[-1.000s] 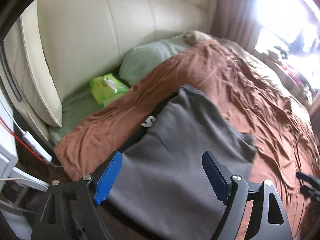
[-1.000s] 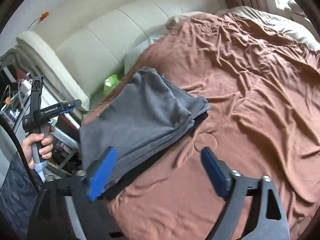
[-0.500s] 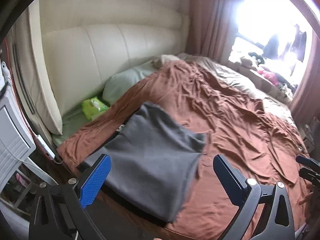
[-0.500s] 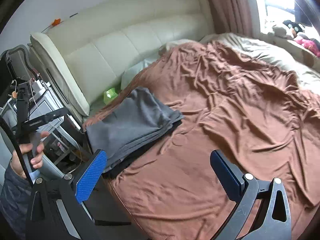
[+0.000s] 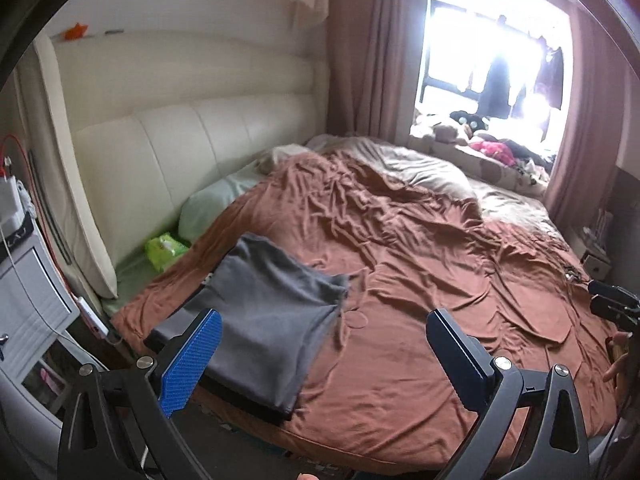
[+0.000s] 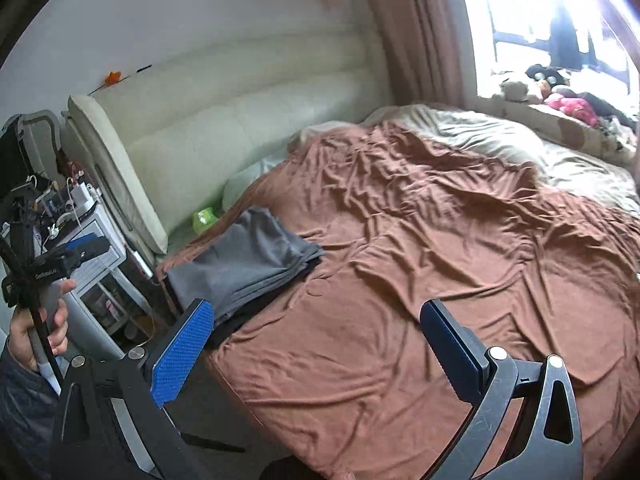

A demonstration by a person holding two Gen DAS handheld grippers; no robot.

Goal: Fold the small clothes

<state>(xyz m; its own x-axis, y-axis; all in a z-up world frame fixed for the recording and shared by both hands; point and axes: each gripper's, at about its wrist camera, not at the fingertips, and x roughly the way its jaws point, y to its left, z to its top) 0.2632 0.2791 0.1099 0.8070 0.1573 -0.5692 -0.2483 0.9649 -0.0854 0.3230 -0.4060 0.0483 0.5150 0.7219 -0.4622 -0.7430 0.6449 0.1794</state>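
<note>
- Both claws we hold wide apart, nothing between the blue pads: left gripper [image 5: 320, 356] and right gripper [image 6: 316, 350] hang above the near edge of the bed, clear of the fabric.
- Left hand [image 6: 38, 332] shows at 9 o'clock in the right wrist view, wrapped on its grip handle.
- White nightstand [image 5: 28, 300] sits at 9 o'clock in the left wrist view, cables running over it.
- Cream headboard [image 5: 180, 136] runs from 10 to 12 o'clock.
- Green packet [image 5: 164, 250] lies just beside the pale green pillow [image 5: 216, 204], both against the headboard.
- Folded grey garment [image 5: 264, 312] lies flat on the brown bedspread [image 5: 440, 280], at about 8 o'clock from the bed's middle, near the corner closest to the nightstand; it rests on something dark, edges peeking out beneath.
- In the right wrist view the grey garment [image 6: 244, 264] shows stacked layers at its right edge.
- Rumpled beige duvet [image 5: 420, 168] sits at 1 o'clock.
- Curtains [image 5: 372, 52] frame the bright window at 1 to 2 o'clock.
</note>
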